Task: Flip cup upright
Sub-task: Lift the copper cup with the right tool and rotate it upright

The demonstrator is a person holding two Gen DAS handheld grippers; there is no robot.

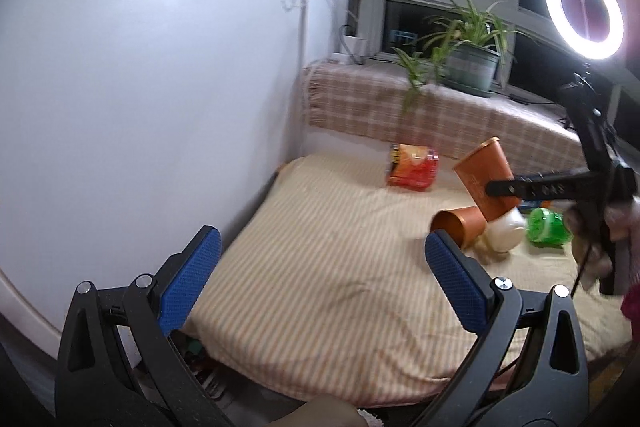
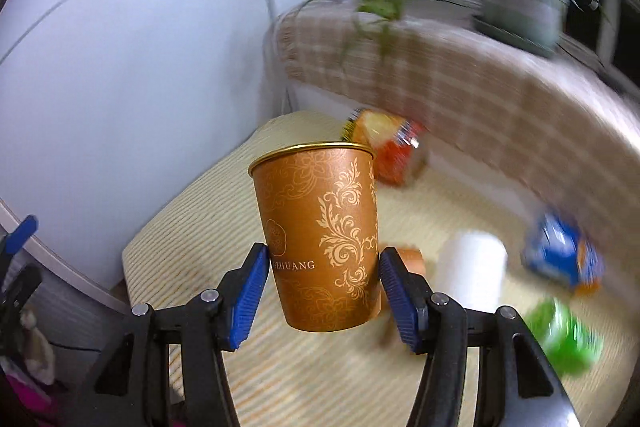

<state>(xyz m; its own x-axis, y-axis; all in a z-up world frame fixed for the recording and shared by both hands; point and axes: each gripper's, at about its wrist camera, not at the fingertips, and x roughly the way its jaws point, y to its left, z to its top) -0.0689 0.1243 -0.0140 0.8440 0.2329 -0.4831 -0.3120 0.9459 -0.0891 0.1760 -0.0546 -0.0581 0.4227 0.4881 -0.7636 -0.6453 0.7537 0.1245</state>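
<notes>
My right gripper (image 2: 322, 287) is shut on an orange paper cup with gold patterns (image 2: 320, 235), held above the striped cloth with its rim up, slightly tilted. The left wrist view shows the same cup (image 1: 486, 179) tilted in the air, clamped by the right gripper (image 1: 496, 189). A second orange cup (image 1: 460, 227) lies on its side on the cloth, its mouth facing left; in the right wrist view it (image 2: 412, 261) peeks out behind the held cup. My left gripper (image 1: 320, 267) is open and empty, low over the near left part of the cloth.
A white cup (image 1: 506, 233) lies beside the fallen orange cup. A green object (image 1: 548, 227), a red snack bag (image 1: 412, 169) and a blue bag (image 2: 564, 255) lie on the striped cloth (image 1: 320, 251). A white wall (image 1: 140, 87) stands left; a potted plant (image 1: 468, 59) and ring light (image 1: 584, 11) behind.
</notes>
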